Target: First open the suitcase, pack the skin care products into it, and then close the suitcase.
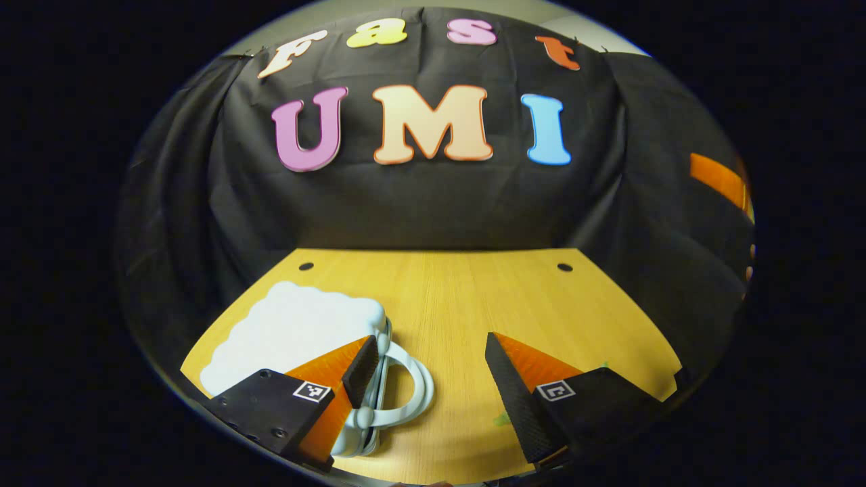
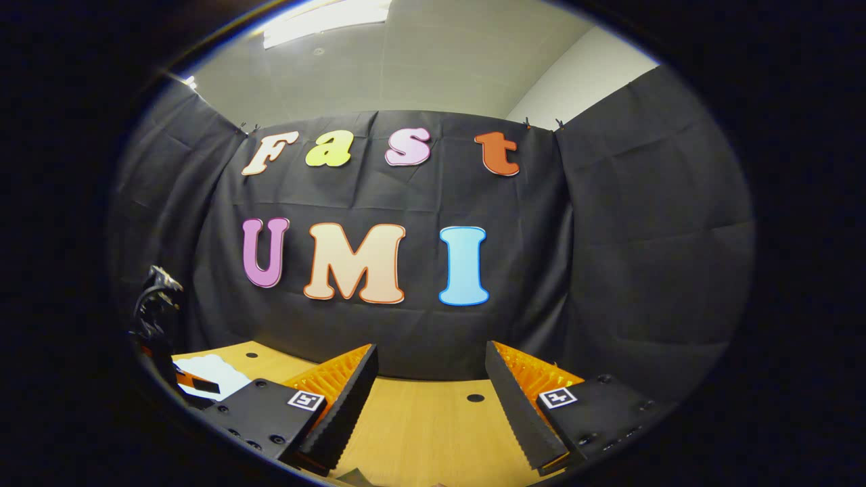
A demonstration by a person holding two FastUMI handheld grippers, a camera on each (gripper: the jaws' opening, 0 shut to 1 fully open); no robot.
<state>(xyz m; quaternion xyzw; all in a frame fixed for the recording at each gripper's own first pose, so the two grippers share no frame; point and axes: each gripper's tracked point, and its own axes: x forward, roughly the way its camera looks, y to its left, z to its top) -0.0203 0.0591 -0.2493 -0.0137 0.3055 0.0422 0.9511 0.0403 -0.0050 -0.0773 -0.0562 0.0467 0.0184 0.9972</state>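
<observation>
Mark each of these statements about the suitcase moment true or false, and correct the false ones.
1. The white suitcase lies closed on the wooden table. True.
2. The left tool is shut on the suitcase handle. False: its fingers stand wide apart, and the handle lies in the gap, nearer the finger on the view's left.
3. The right tool is open with nothing between its fingers. True.
4. The suitcase is bright red with straight edges. False: it is white with a scalloped, cloud-like outline.
5. In the right gripper view, the suitcase sits straight ahead between the fingers. False: it shows far off at the view's left edge, with the left tool beside it.
</observation>
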